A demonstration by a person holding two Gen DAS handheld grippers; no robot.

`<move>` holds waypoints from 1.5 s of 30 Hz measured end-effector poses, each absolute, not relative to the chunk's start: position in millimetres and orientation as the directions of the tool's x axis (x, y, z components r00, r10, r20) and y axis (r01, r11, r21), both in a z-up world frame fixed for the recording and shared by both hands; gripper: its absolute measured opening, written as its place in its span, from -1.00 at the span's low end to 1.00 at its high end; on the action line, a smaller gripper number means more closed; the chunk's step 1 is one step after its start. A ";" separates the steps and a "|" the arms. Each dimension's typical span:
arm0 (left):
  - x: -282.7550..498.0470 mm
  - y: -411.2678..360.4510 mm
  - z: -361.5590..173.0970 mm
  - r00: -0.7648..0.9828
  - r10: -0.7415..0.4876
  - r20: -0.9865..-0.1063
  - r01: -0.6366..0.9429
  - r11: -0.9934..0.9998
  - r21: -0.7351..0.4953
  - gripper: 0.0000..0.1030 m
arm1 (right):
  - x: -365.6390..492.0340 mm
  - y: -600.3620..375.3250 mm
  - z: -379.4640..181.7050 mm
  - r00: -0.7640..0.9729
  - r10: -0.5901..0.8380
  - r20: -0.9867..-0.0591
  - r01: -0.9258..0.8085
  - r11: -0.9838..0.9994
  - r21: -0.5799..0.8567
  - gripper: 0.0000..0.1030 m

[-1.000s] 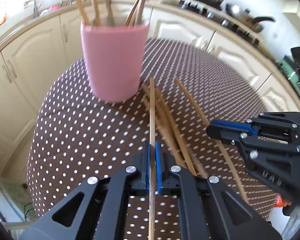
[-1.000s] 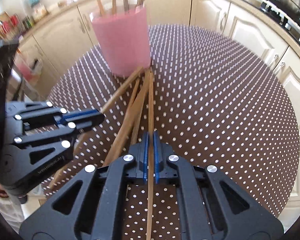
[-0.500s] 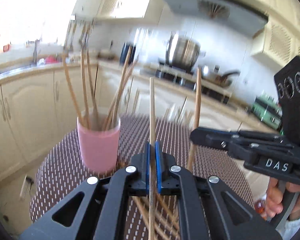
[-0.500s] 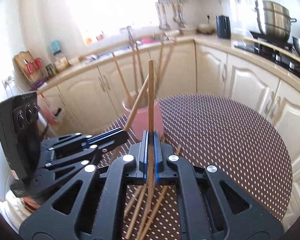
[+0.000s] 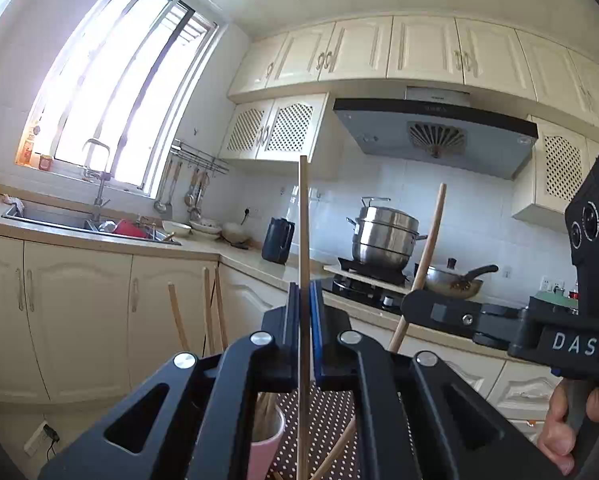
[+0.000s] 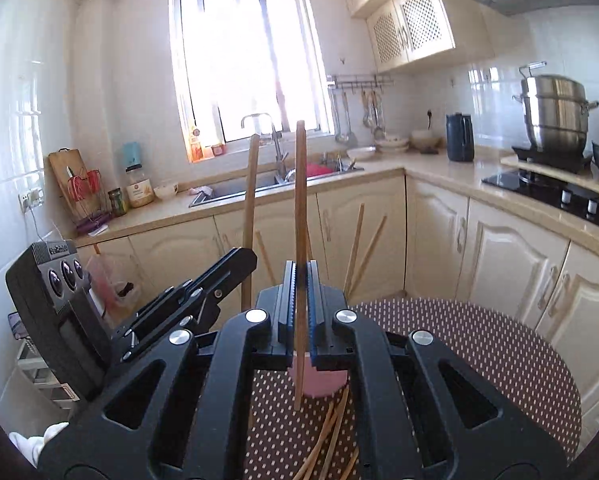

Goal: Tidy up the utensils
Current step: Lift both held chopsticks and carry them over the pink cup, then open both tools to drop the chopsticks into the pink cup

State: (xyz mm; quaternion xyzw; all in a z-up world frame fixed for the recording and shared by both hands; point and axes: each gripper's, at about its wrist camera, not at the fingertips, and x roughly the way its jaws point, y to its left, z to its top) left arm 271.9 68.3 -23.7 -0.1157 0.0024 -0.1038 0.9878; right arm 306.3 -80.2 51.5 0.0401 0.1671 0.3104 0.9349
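Pink cup [image 6: 323, 380] stands on the round dotted desk [image 6: 479, 344], near its far-left edge; cabinet fronts [image 6: 511, 264] curve close behind the cup, open brown cloth spreads right of the cup out to the desk rim. Several chopsticks stand in the cup, tips fanned up and out [image 6: 355, 240]. Loose chopsticks [image 6: 331, 428] lie on the desk on the near side of the cup, long axes running roughly toward the cup, overlapping each other.

Left gripper [image 5: 304, 308]: jaws pinched tight on one chopstick [image 5: 304, 220], held about upright, long axis vertical, top end well above the jaws, lower end hanging below them over the near side of the cup. Free air around the upper part.

Right gripper [image 6: 300, 292]: jaws clamped on another chopstick [image 6: 299, 200], also near vertical, lower end stopping above the desk just in front of the cup, top end up at window height. In the left wrist view this stick leans slightly, top tipped right [image 5: 431, 236].

Both grippers sit side by side above the near side of the cup, apart, not touching; the two held sticks are roughly parallel. A hand [image 5: 571, 424] grips the right gripper's handle, at the right of the cup in the left wrist view.
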 end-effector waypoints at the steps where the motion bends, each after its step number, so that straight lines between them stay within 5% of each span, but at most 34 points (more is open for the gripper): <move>1: 276.3 70.5 -20.4 0.979 -0.201 0.036 0.204 0.950 -0.235 -0.89 | 309.4 -76.9 53.8 0.755 0.595 -0.276 -0.569 0.803 0.175 -0.90; 14: 326.8 84.3 -7.8 0.987 -0.076 0.141 0.109 0.963 -0.247 -0.89 | 343.2 -53.8 51.5 0.788 0.577 -0.214 -0.559 0.817 0.142 -0.90; 35: 338.2 85.9 -50.3 0.991 -0.118 -0.062 0.100 0.966 -0.239 -0.88 | 354.9 -45.0 4.2 0.745 0.571 -0.345 -0.543 0.819 0.183 -0.89; 37: 334.2 86.2 -49.8 0.990 -0.121 -0.074 0.101 0.967 -0.235 -0.77 | 353.4 -44.5 2.3 0.744 0.567 -0.353 -0.540 0.822 0.183 -0.89; 39: 329.0 86.0 -47.7 0.990 -0.116 -0.082 0.094 0.969 -0.228 -0.35 | 352.1 -44.4 1.5 0.745 0.560 -0.362 -0.531 0.827 0.186 -0.88; 43: 316.7 87.3 -43.9 0.990 -0.111 -0.088 0.089 0.971 -0.222 -0.28 | 347.0 -45.7 2.3 0.746 0.551 -0.374 -0.515 0.834 0.200 -0.78; 45: 311.4 88.6 -40.7 0.990 -0.108 -0.089 0.085 0.970 -0.228 -0.17 | 343.3 -48.1 5.0 0.748 0.550 -0.372 -0.512 0.834 0.203 -0.55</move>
